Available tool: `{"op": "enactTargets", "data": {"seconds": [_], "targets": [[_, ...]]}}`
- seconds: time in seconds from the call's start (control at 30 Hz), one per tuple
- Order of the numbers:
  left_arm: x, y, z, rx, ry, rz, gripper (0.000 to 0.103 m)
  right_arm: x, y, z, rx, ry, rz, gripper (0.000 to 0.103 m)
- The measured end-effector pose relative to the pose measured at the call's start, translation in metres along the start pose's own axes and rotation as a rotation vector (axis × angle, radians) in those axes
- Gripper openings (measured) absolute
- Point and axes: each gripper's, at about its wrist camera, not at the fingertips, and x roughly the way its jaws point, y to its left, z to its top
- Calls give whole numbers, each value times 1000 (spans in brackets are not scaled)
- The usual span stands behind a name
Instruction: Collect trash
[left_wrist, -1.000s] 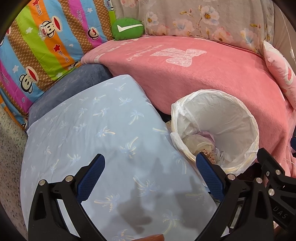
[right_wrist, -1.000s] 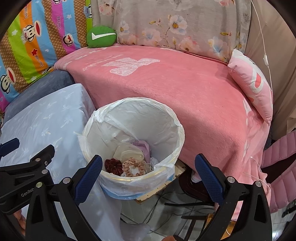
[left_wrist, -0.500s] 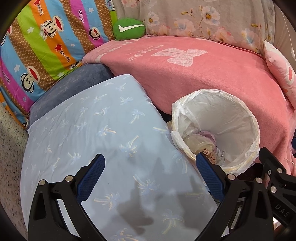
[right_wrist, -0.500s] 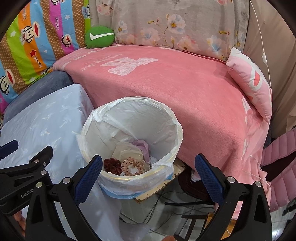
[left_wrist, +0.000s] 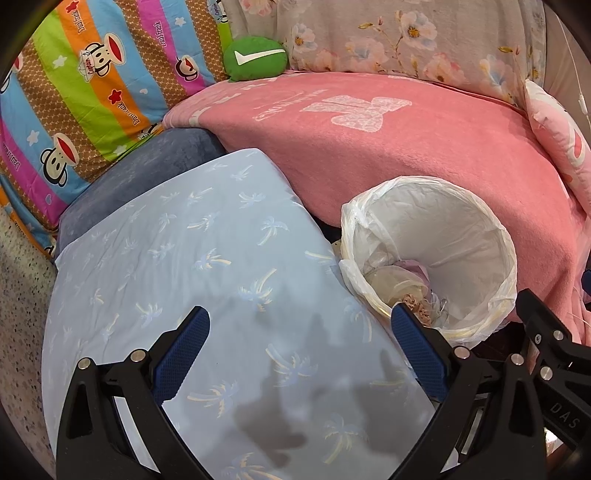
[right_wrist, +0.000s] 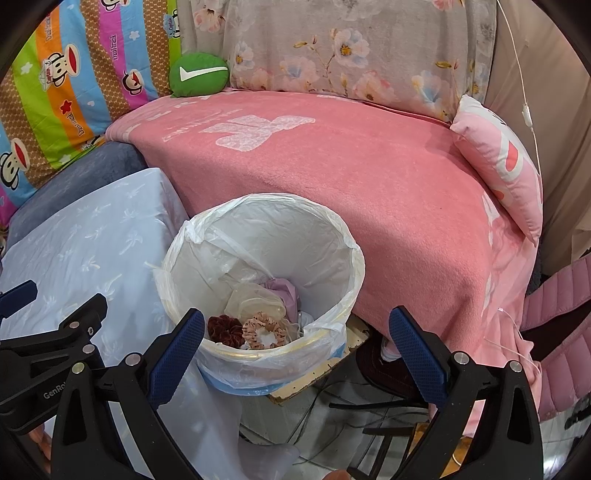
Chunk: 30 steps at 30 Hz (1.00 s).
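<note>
- hovering with its blue pads spread wide and nothing between them, the left gripper (left_wrist: 297, 338) hangs over the pale blue cloth (left_wrist: 207, 258); compared with a second ago it has barely drifted, only a slight shift of the view.
- the right gripper (right_wrist: 295, 341) is likewise wide open and empty, poised just above the near rim of the bin (right_wrist: 354, 254); it too has hardly moved, so the small change suggests a pause, not a new grab.
- the trash sits in the bottom of the white-lined bin: a dark red scrunchie (right_wrist: 223, 326), a pink frilly one (right_wrist: 264, 326) touching it, and crumpled plastic (right_wrist: 255, 299) behind.
- judging by the bare cloth and the bare pink blanket (right_wrist: 369, 177), collecting looks close to done.
- hard to tell: what lies under the plastic in the bin, and the dim clutter of cables below the bin.
- the bin's far inner wall hides its floor from the left view.
</note>
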Motion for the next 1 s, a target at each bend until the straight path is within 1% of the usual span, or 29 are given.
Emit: {"op": "enactTargets", "data": {"seconds": [0.5,1.0], "targets": [[0,-6,-1,27,-6,1,95,-1,0,0,2,5,0,97],[4,-4,-1,21,2,5,95,1,-3,1,11,9,-6,97]]}}
